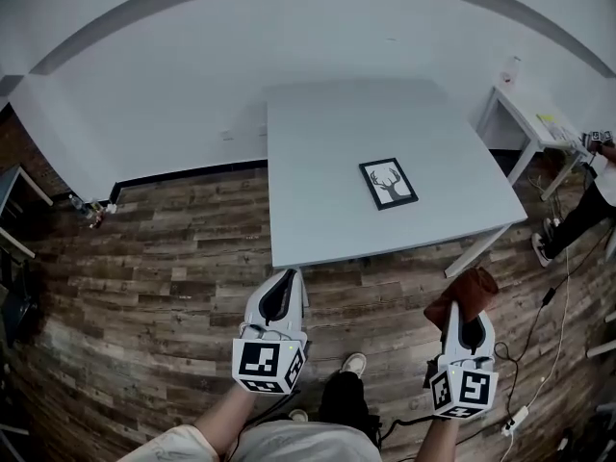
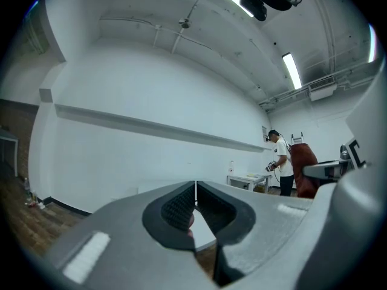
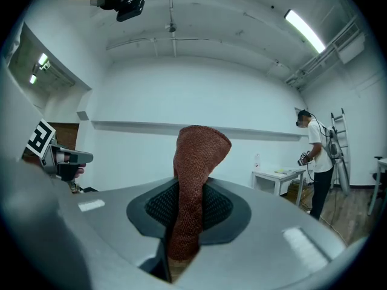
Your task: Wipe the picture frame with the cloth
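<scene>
A black picture frame (image 1: 389,183) with a deer-head print lies flat on the grey table (image 1: 327,191), right of its middle. My right gripper (image 1: 469,306) is shut on a rust-brown cloth (image 1: 466,292), which sticks up between the jaws as a folded loop, the cloth (image 3: 192,189) filling the middle of the right gripper view. My left gripper (image 1: 285,285) is held over the floor just short of the table's near edge; its jaws meet at the tips with nothing between them (image 2: 195,199). Both grippers are well short of the frame.
A small white side table (image 1: 532,123) stands at the far right, where a person (image 3: 317,162) in a white shirt is standing. Cables (image 1: 544,354) and a power strip lie on the wooden floor at right. My shoe (image 1: 353,364) shows between the grippers.
</scene>
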`<state>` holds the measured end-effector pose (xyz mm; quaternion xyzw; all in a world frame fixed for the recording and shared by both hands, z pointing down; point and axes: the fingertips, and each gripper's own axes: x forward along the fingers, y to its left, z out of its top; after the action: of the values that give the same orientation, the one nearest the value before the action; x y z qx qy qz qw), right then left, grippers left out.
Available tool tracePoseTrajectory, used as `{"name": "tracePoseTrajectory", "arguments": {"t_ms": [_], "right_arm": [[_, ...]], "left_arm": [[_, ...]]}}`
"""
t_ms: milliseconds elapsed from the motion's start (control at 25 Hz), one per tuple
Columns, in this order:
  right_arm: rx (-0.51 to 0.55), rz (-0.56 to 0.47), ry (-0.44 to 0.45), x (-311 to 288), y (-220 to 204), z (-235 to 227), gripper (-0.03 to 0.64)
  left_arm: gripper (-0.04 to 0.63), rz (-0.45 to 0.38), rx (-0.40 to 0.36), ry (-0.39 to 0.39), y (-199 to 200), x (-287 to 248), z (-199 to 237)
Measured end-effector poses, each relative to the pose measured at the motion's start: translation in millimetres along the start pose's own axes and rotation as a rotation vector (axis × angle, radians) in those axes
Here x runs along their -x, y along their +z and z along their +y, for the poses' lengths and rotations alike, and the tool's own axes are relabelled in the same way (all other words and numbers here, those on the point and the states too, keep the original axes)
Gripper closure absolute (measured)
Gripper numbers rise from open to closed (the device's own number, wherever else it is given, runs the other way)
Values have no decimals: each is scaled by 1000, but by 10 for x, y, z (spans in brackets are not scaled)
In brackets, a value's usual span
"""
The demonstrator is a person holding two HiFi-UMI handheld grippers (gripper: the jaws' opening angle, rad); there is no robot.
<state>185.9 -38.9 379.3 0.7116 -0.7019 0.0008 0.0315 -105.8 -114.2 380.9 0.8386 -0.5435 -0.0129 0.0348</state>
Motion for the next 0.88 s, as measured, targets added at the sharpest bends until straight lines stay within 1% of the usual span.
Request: {"name": "tracePoseTrajectory", "arguments": {"t_ms": [240, 400, 680, 880], "right_arm": [[-21, 11, 32, -895, 32, -548, 514], [-21, 16, 62, -1368, 75, -770, 514], [-27, 55, 94, -1975, -5, -886, 514], [-22, 102, 115, -2301, -131, -792, 514]], "left_arm": [[594, -3, 33, 25, 55, -1001, -199], [594, -12, 14, 44, 137, -1522, -298], [594, 0, -3, 54, 127, -2105, -277], [594, 22, 11, 55, 56, -2363, -175]]}}
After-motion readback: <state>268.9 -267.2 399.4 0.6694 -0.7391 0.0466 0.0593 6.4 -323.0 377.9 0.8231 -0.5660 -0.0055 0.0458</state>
